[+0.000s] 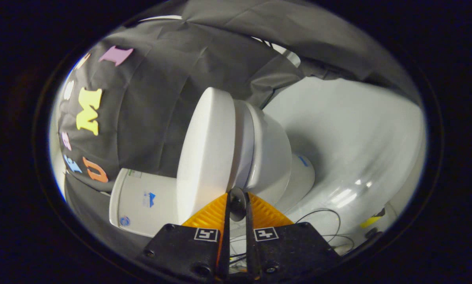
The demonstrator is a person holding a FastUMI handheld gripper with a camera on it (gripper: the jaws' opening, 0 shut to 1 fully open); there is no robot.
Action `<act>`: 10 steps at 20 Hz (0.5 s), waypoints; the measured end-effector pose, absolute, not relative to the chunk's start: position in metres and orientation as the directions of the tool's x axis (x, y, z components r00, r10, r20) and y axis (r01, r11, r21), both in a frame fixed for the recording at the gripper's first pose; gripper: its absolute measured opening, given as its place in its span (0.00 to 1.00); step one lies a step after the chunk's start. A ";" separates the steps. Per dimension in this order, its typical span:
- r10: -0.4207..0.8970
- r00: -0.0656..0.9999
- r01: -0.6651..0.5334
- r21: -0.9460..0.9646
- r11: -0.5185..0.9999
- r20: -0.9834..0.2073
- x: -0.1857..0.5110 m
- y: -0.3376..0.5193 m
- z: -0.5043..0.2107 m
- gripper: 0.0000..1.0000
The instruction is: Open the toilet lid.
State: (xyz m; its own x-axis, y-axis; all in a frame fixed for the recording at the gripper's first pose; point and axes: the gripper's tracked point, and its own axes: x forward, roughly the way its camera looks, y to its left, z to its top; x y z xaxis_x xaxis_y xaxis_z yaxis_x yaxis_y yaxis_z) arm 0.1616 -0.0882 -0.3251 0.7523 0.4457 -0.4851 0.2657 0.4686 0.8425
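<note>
Floor [358, 130] spreading pale beyond toilet. Toilet [271, 157] appearing rolled sideways in view, tank [141, 201] lying beside booth wall. Toilet lid [206, 154] sitting closed on seat, front edge just ahead of fingers. Cables [326, 221] trailing on floor. Hand-held gripper [237, 197] nearly clenched, fingers pinching at lid's front rim; firm grip — cannot tell.

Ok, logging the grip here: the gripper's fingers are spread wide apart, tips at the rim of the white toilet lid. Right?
No. The gripper view shows the gripper with its fingers close together, only a slim gap between them. Tips at the rim of the white toilet lid is right.
</note>
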 end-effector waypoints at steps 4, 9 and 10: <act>0.488 0.767 0.271 0.900 0.341 -0.416 0.163 -0.087 -0.322 0.09; 0.470 0.756 0.310 0.882 0.355 -0.455 0.164 -0.086 -0.320 0.08; 0.463 0.752 0.317 0.873 0.370 -0.469 0.164 -0.089 -0.321 0.08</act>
